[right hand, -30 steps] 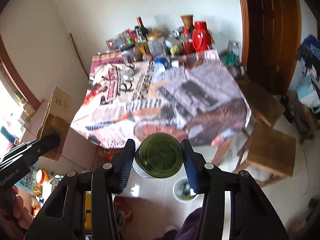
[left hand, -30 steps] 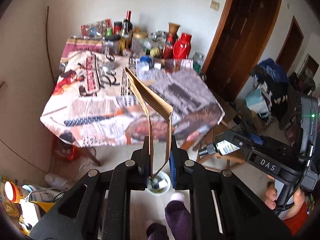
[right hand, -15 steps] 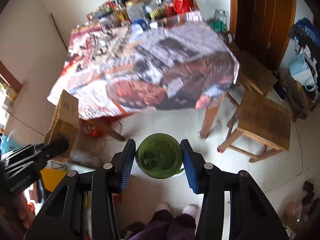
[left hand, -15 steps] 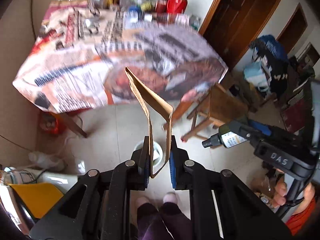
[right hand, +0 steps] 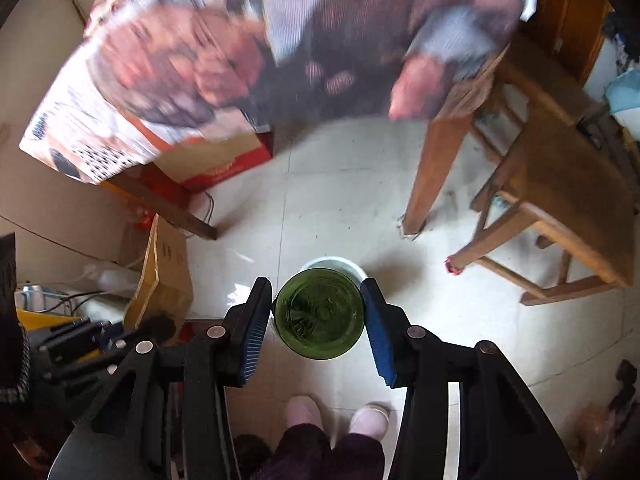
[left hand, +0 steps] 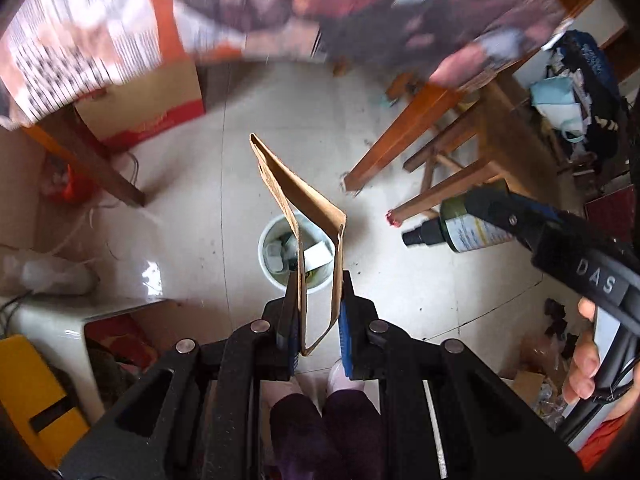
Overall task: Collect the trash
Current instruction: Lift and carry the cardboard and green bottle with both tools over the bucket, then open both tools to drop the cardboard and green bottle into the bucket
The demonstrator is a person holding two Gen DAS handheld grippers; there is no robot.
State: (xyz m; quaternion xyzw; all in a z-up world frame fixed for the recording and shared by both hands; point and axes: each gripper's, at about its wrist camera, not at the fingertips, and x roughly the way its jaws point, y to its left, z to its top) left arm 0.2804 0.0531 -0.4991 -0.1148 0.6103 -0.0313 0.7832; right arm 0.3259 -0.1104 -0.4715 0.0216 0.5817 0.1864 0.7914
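Looking down from both wrist cameras, landmark is the white bin [left hand: 295,254] standing on the pale tiled floor [left hand: 400,280]; left tongs [left hand: 319,320] are closed onto a flattened brown cardboard box [left hand: 308,216], its lower end pinched between the blue pads, the rest rising up and away over the bin; in the left view the bin sits directly beyond the cardboard, with paper scraps and a dark item visible inside it; right tongs [right hand: 319,320] are clamped on a green glass bottle [right hand: 319,313], pads touching both sides, the round base facing the camera; the bottle covers most of the bin [right hand: 336,263] in the right view, only the far rim showing behind it; from the left view the same bottle [left hand: 466,230] lies horizontal in the right tongs [left hand: 492,204], black spray cap pointing toward the bin, off to the right of it and above the floor; a hand [left hand: 584,360] holds the right handle at the frame edge; beyond the bin stands the table [right hand: 436,168] on wooden legs, its printed cloth [right hand: 280,40] blurred; a wooden stool [right hand: 560,208] is to the right of the bin; a red and tan carton [left hand: 160,108] sits under the table, beyond and left of the bin; two pink slippers [right hand: 340,416] are on the near side of the bin.
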